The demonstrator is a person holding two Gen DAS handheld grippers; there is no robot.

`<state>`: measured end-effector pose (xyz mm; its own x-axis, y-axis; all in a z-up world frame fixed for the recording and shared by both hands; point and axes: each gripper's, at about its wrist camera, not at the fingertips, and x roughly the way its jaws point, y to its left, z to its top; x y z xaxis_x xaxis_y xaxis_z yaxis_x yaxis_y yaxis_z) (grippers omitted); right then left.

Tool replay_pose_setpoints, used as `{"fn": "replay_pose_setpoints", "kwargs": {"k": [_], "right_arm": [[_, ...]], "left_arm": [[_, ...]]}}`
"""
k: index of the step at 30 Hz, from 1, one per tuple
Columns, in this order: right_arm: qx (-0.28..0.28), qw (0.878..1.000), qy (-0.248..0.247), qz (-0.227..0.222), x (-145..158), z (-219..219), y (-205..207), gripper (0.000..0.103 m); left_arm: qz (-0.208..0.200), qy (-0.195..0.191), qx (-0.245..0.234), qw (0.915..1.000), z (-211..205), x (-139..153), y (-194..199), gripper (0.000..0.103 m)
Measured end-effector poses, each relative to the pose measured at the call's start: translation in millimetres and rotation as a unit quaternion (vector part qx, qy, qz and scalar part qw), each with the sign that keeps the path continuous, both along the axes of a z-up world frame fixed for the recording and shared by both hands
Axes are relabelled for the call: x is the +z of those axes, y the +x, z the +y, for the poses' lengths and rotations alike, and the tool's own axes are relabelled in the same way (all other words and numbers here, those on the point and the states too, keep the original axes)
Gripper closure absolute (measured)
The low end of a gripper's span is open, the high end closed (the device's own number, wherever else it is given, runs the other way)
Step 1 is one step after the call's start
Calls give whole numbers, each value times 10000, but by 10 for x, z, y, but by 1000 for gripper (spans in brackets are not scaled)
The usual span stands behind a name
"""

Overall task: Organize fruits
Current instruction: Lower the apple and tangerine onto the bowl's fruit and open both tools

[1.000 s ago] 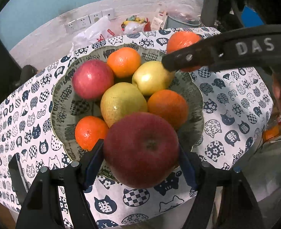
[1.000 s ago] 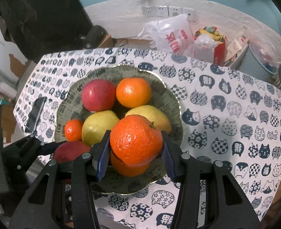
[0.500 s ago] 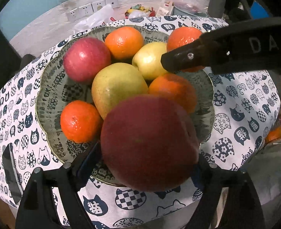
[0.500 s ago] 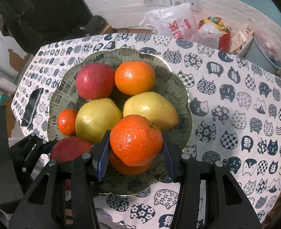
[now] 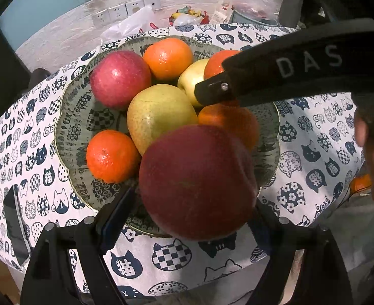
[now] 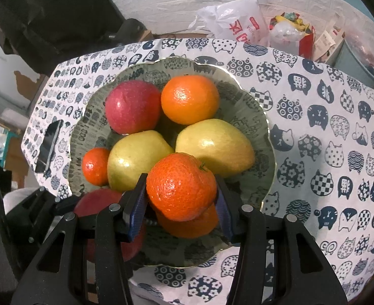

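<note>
A: Over the bowl on the counter: R gripper clamps a mandarin, another orange directly beneath.

B: L gripper? Released — dark red apple sits loose btwn its pads at near rim.

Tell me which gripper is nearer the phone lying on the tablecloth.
Left. The left gripper is at the bowl's near-left rim beside the phone; the right gripper is farther across the bowl.

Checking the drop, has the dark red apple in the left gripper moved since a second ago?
Yes. The dark red apple now lies against the left gripper's right finger, off the left one, overlapping the bowl's rim.
</note>
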<state>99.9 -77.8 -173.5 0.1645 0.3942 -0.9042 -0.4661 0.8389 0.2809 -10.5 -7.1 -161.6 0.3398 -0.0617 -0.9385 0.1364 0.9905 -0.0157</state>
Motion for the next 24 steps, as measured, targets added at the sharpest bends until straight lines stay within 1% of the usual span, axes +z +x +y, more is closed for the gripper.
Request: {"fn": "replay_pose_setpoints", "kwargs": {"k": [7,8,12,18,24], "right_arm": [[-25,9999,72,83,-19,74,5,52],[-36,9999,81,88,-15,75,5,49],[-93,9997,163,151,-6,54,14,45],[-149,9996,216,128,58,-18,11,45],[-232,9994,253,47,141,-97,7,41]], "left_arm": [[-32,-102,64,9999,27,52,-23,17],[-35,-109,64,9999,28,56,-22,17],[-23,-69,68,10000,18,68,-23,17],[0,-51,53,10000,-7,70,-27,17],[45,-161,67,9998,-7,86,-38,17]]}}
